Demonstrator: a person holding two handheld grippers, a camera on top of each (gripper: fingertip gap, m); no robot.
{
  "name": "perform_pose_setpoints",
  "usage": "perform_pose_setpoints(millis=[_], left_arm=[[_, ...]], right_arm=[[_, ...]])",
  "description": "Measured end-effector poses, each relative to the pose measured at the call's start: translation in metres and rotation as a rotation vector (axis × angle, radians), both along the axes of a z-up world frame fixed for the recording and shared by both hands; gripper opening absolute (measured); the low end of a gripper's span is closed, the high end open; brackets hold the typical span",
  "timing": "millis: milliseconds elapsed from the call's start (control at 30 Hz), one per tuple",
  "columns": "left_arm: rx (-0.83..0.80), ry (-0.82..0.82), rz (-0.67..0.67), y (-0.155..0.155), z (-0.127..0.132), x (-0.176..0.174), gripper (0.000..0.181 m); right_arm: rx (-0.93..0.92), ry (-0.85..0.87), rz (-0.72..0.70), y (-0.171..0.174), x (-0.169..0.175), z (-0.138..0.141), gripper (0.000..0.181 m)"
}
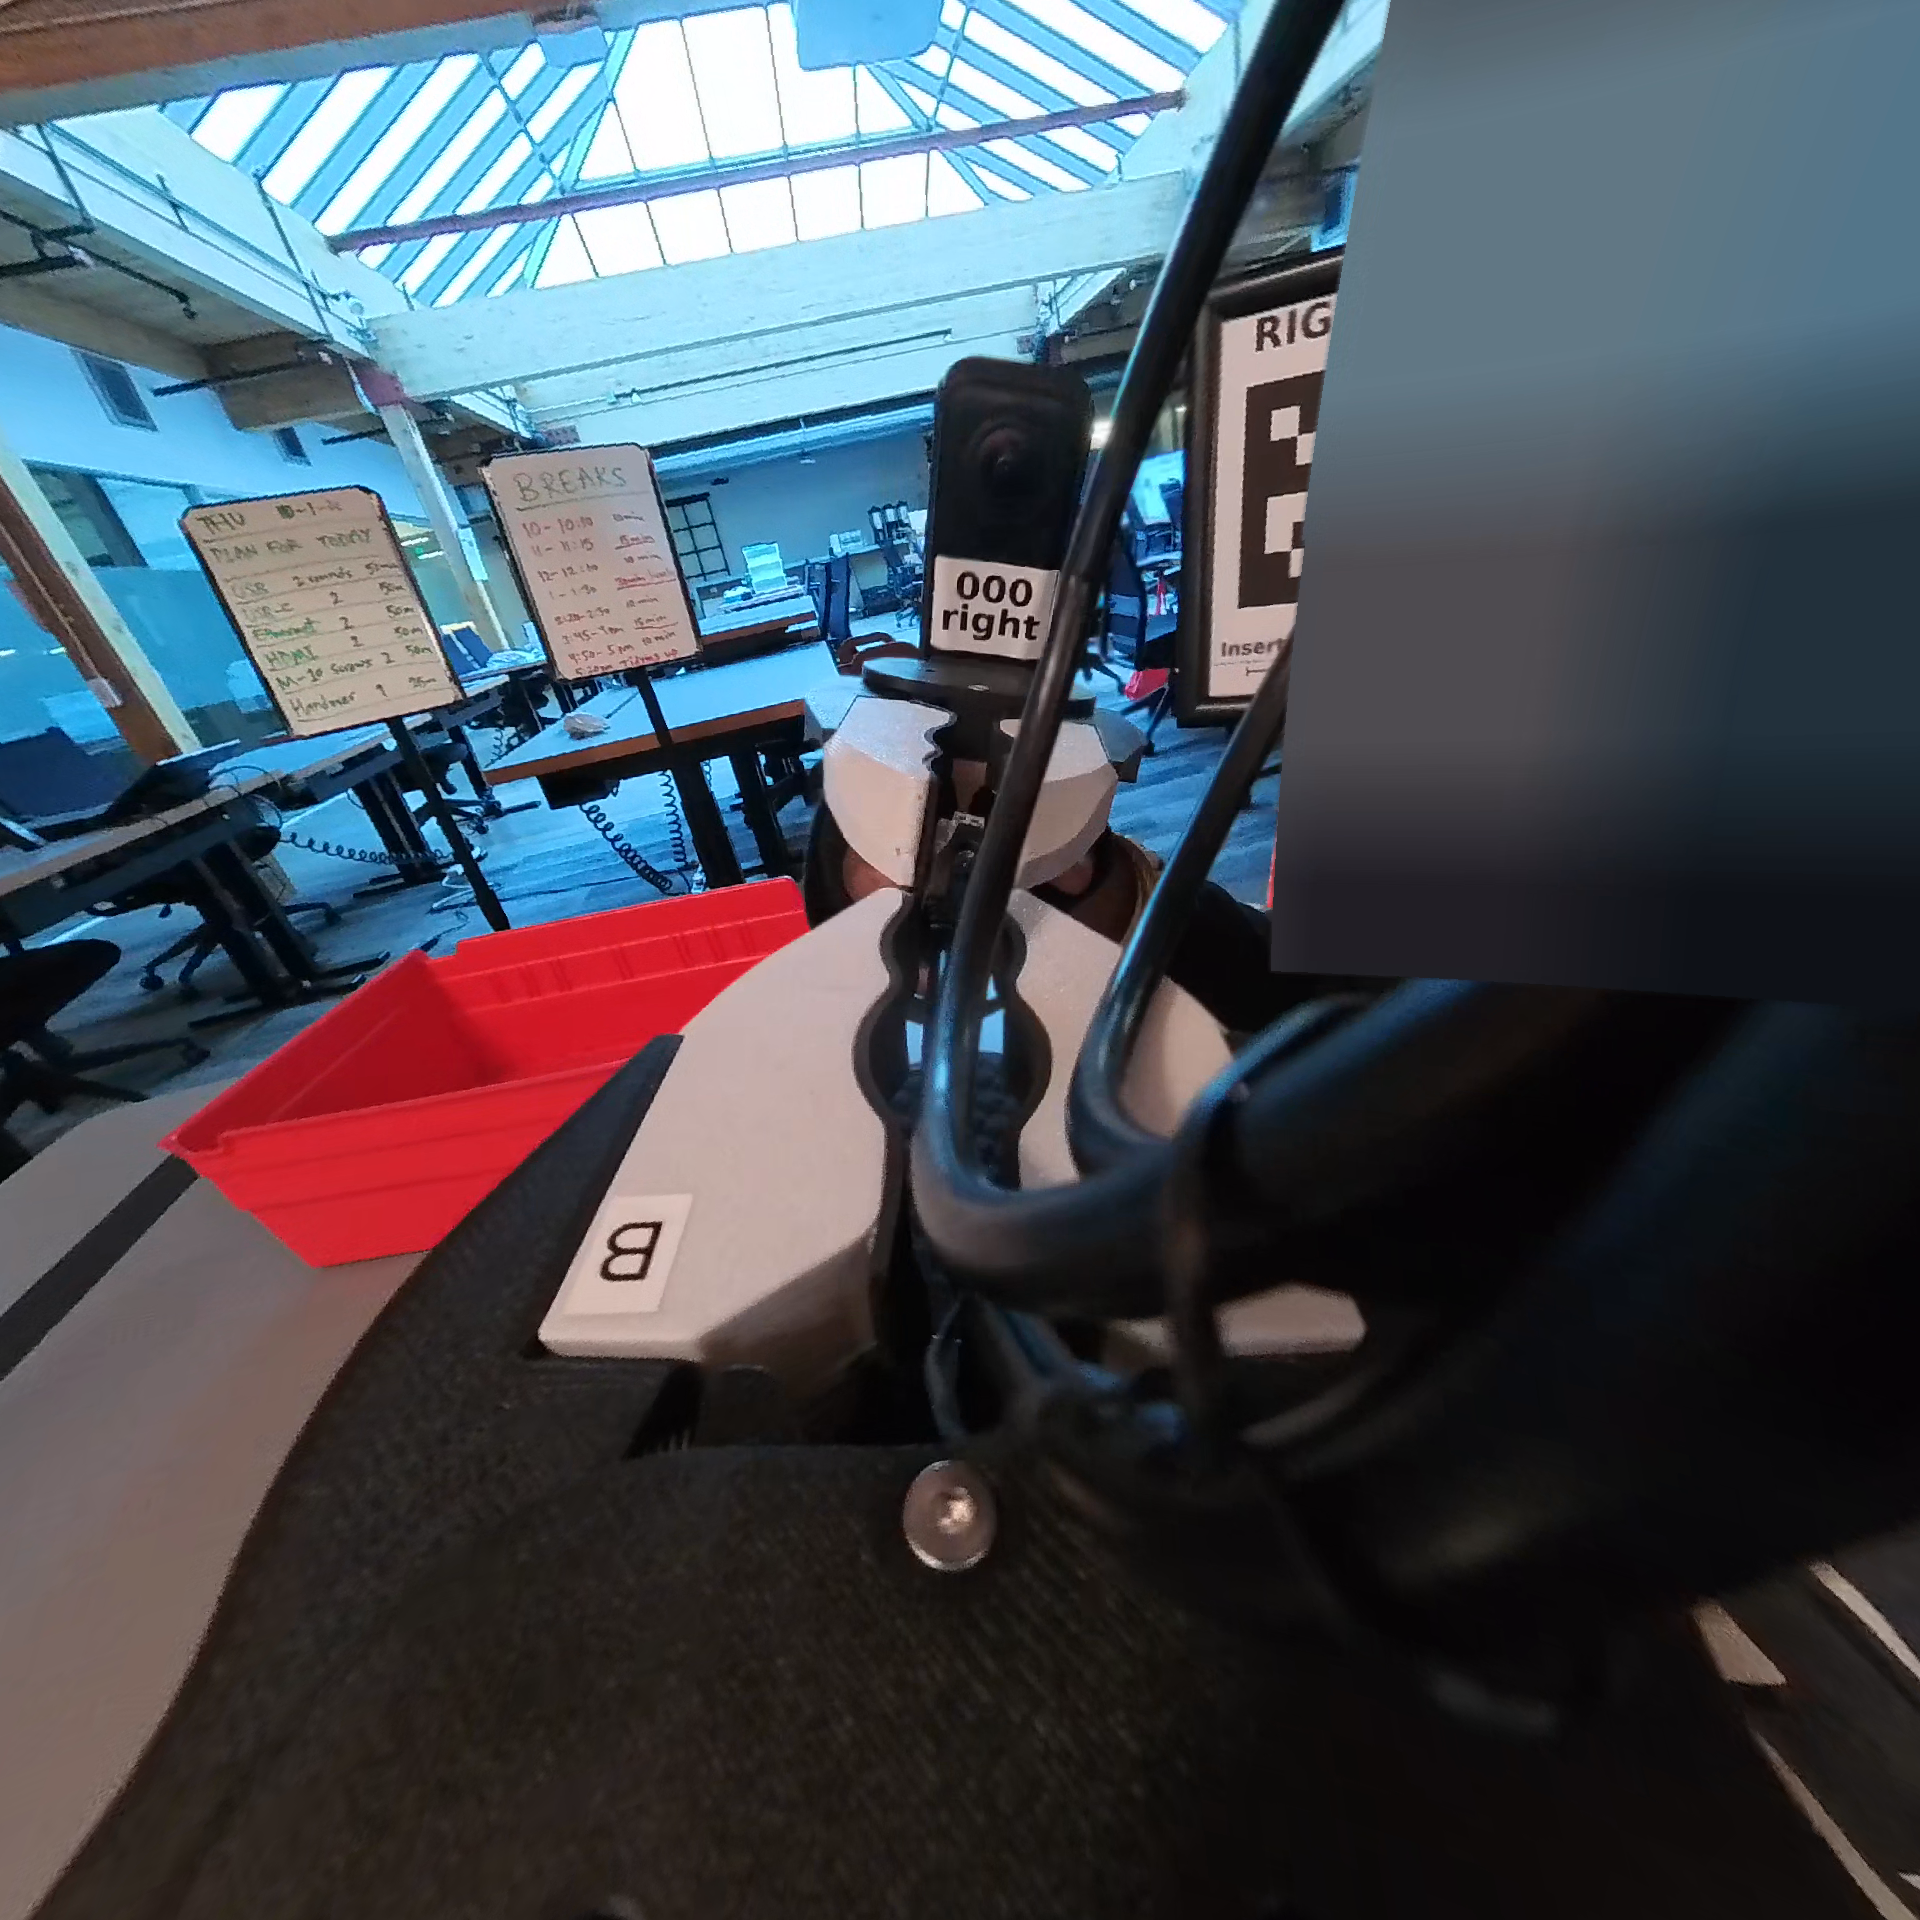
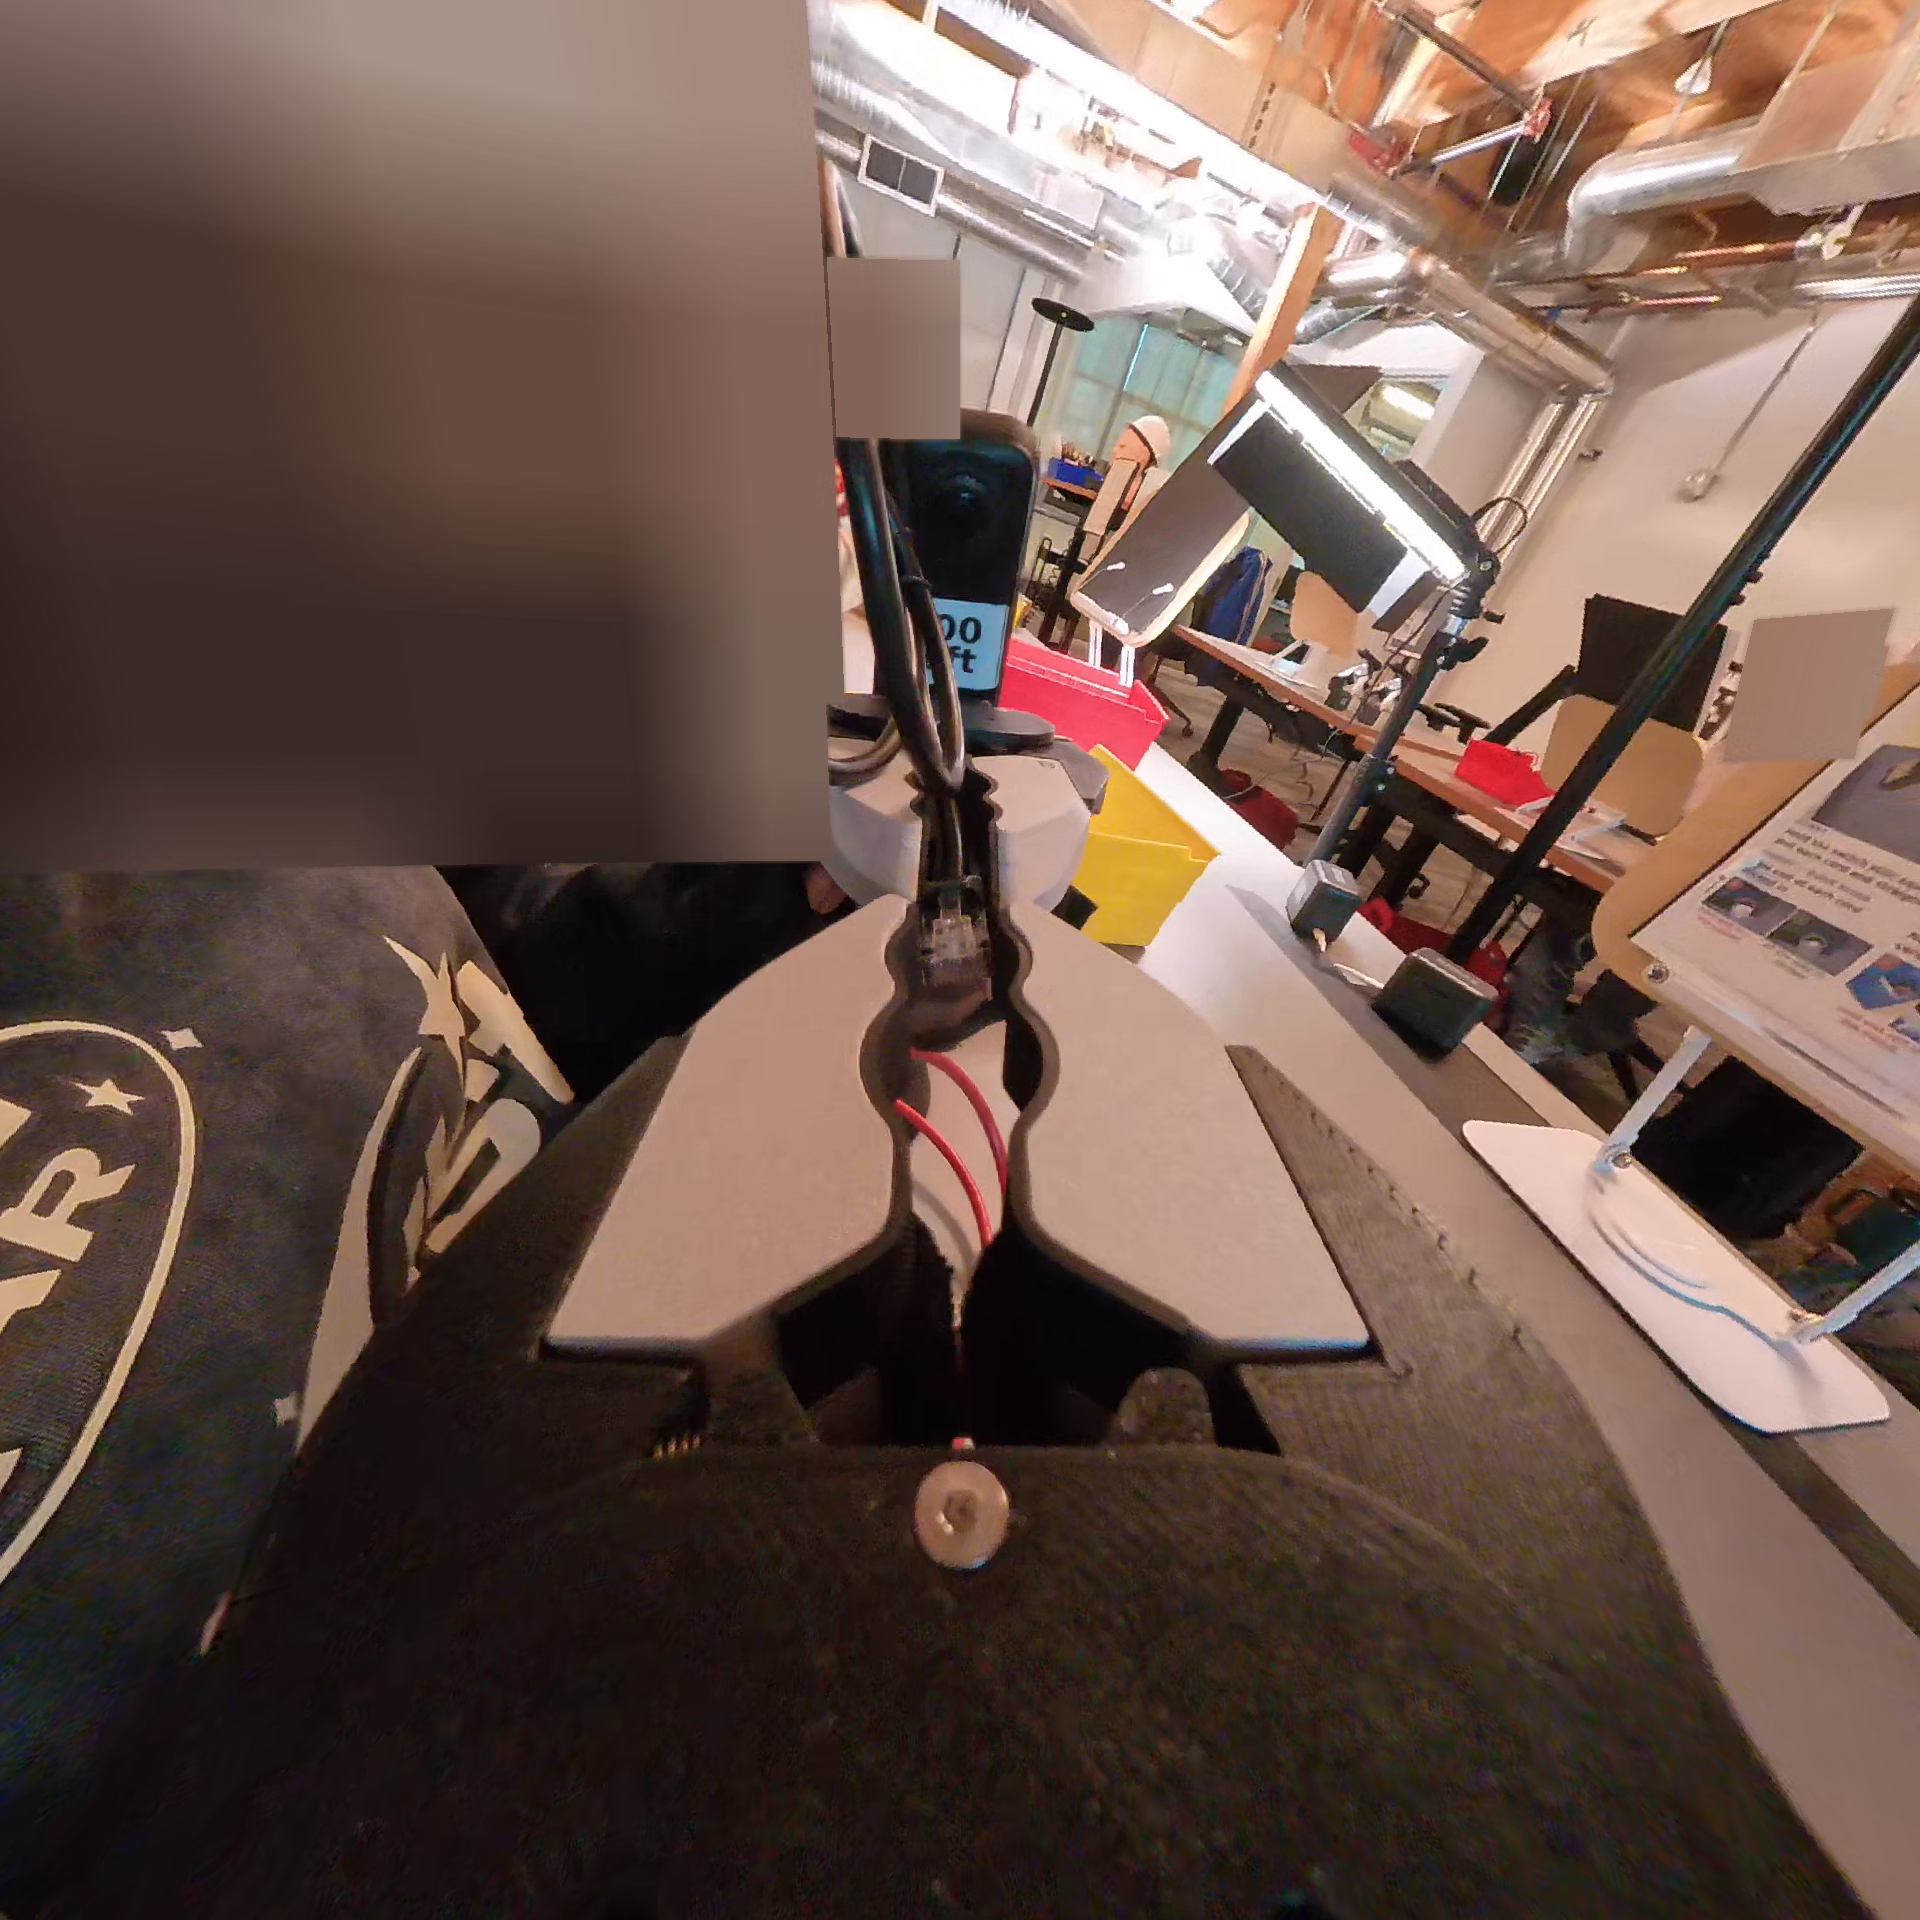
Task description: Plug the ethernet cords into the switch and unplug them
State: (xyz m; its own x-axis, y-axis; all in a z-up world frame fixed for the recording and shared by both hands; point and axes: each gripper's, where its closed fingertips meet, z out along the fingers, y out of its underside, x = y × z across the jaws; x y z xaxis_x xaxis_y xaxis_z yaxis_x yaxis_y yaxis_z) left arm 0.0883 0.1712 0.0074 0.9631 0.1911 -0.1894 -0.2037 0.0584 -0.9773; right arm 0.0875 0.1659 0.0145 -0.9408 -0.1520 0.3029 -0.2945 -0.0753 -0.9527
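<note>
Grey table (image 2: 1226, 935), both claws pinching one ethernet cord (image 2: 948, 961)

Bright skylight (image 1: 665, 145) daylight (bluish cast), warm indoors opposite; fisheye-bent edges, blurred near cable (image 1: 1049, 1195).

Grey table (image 2: 1226, 935) with yellow bin (image 2: 1138, 862)

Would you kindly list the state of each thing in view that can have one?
left gripper: shut on black cord.
right gripper: shut on ethernet plug.
black cord: looped, rising out of frame.
ethernet plug: unplugged, held in the air between both grippers' fingers.
red bin: looks empty.
yellow bin: contents hidden.
</note>
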Motion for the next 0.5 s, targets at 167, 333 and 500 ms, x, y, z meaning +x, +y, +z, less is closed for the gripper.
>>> perform_pose_setpoints(millis=[167,333,500], left_arm=[[0.003,0.004,0.028,-0.001,0.001,-0.004,0.011],[-0.001,-0.009,0.089,-0.010,0.003,-0.011,0.011],[0.035,-0.006,0.206,-0.044,0.020,-0.022,0.011]], right_arm=[[0.000,-0.150,0.039,0.000,-0.005,0.001,0.011],[0.059,-0.211,0.023,-0.002,-0.013,-0.007,0.044],[0.526,-0.195,-0.149,0.006,-0.039,-0.088,0.107]])
